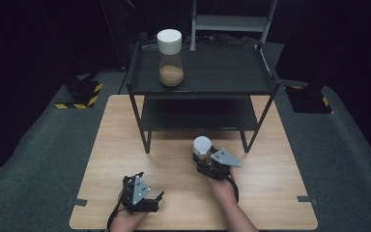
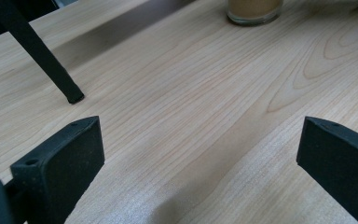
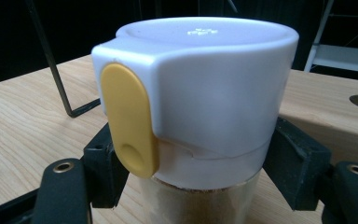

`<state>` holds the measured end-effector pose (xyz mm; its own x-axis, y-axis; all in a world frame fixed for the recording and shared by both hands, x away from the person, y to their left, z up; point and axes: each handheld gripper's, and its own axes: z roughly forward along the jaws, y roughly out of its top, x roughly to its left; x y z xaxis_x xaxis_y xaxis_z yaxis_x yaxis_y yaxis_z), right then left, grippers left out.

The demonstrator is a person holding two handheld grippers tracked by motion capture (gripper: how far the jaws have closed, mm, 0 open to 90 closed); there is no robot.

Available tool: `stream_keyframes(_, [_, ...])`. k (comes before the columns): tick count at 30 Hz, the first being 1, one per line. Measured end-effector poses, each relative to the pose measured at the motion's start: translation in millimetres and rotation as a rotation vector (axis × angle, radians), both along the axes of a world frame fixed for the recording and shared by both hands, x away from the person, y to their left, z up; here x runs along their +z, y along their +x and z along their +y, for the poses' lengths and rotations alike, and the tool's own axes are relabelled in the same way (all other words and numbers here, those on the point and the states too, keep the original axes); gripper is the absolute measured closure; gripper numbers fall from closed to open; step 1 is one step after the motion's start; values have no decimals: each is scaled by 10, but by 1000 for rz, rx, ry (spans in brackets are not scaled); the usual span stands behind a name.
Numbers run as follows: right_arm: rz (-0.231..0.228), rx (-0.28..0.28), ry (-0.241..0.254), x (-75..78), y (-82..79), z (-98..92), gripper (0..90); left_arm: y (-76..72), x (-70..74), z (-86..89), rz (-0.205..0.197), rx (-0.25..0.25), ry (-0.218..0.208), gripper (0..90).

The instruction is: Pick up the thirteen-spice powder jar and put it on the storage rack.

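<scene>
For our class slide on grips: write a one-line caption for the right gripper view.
Right gripper, jaws shut on a small jar with a white lid and yellow tab, standing on the wooden table.

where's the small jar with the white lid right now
In the high view, the small clear jar with the white lid stands on the wooden table before the black shelf rack, gripped by the right tongs.

Light: overhead, desk (image 1: pixel 125 145) bright, surroundings near black | Shadows: soft, beneath shelf rack (image 1: pixel 203 72) toward 12 o'clock | Glare: mild sheen on white lid (image 3: pixel 214 79) | Focus: high view soft; near jaws slightly blurred
</scene>
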<state>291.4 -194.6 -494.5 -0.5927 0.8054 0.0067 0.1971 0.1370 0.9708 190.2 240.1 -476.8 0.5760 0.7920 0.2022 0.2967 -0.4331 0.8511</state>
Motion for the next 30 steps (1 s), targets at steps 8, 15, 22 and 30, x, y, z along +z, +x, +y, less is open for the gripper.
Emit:
stream_keyframes(8, [-14, 5, -16, 9, -23, -9, 296, 3, 1, 0, 0, -5, 3, 10])
stream_keyframes(15, [-38, -8, -5, 70, -155, -101, 297, 0, 1, -10, -2, -7, 9, 10])
stream_keyframes(22, [-70, -23, 1, 145, -310, -244, 296, 3, 2, -8, 0, -5, 7, 10])
stream_keyframes(30, [-94, -31, -4, 256, -472, -420, 297, 7, 5, -7, 3, -6, 6, 10])
